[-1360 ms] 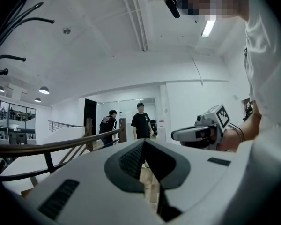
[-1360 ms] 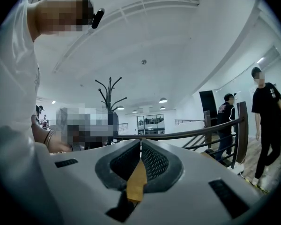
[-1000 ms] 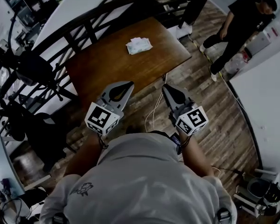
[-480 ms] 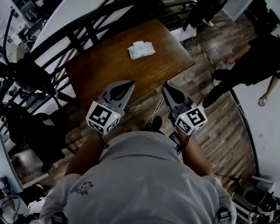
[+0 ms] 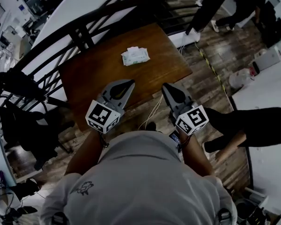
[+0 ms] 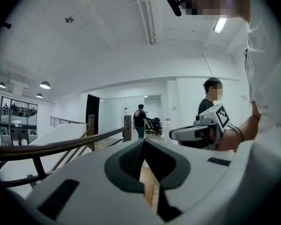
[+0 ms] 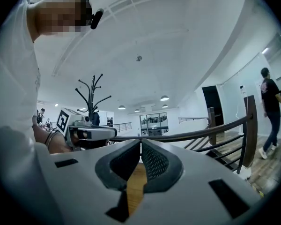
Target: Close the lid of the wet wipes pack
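Observation:
The wet wipes pack [image 5: 135,56], white and pale green, lies flat on the far half of the brown wooden table [image 5: 96,75]; its lid is too small to read from here. Both grippers are held level over the table's near edge, well short of the pack. My left gripper [image 5: 130,83] is shut with nothing in it, its pads meeting at the tips in the left gripper view [image 6: 144,142]. My right gripper [image 5: 165,86] is also shut and empty, tips together in the right gripper view [image 7: 141,142]. Neither gripper view shows the pack.
A dark curved railing [image 5: 107,13] runs behind and to the left of the table. A black coat stand [image 5: 18,78] is at the left. A white cable [image 5: 152,110] trails on the wooden floor. One person [image 5: 255,125] passes at the right, another [image 5: 246,1] stands far off.
Both shut grippers have come closer to the table's near edge, and the table now sits lower in the head view. A bystander has walked from the upper right to the lower right.

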The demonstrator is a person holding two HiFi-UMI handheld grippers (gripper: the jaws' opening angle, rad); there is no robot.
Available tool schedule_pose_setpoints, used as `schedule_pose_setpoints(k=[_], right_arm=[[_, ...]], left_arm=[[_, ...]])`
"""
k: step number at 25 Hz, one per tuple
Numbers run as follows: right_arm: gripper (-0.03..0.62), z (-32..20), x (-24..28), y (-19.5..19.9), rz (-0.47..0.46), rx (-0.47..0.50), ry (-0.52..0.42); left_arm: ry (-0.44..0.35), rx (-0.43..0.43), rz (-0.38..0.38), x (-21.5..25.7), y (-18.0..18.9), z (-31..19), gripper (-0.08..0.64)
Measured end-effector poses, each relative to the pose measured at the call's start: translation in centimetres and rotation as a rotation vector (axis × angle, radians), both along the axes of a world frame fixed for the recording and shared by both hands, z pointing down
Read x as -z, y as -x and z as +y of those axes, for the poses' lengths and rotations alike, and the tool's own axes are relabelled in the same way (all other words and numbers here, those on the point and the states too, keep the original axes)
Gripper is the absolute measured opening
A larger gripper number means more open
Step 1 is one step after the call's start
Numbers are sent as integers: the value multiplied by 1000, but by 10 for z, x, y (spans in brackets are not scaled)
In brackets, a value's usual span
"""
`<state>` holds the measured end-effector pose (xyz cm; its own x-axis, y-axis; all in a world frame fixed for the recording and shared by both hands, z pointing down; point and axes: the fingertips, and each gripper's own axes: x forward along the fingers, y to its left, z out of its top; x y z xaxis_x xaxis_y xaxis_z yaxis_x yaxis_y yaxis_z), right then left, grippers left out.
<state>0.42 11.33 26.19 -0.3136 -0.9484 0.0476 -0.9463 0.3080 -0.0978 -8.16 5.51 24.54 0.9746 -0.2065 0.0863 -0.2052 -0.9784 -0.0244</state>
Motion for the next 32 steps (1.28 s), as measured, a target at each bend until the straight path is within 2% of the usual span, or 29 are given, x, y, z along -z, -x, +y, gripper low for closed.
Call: schedule_pose_setpoints(k=[6,10,16,24,32], right_arm=[[35,3,-9,-51,-13,40,15],[35,4,-11,-79,-10,63,27],[35,1,-23,-100,-36,65,40],[35,-34,-17,-119,-38,73,53],[35,-89,-14,-109,-27,119,47]], left_arm=[[11,35,-7,-11,-53,4,14],[26,78,-25,-15,-74,2,14],[43,104,-63,-31,-82,-6,14],[42,113,-55,-20,-100,-42,14],[28,153,-34,-16,-87,-88,14]])
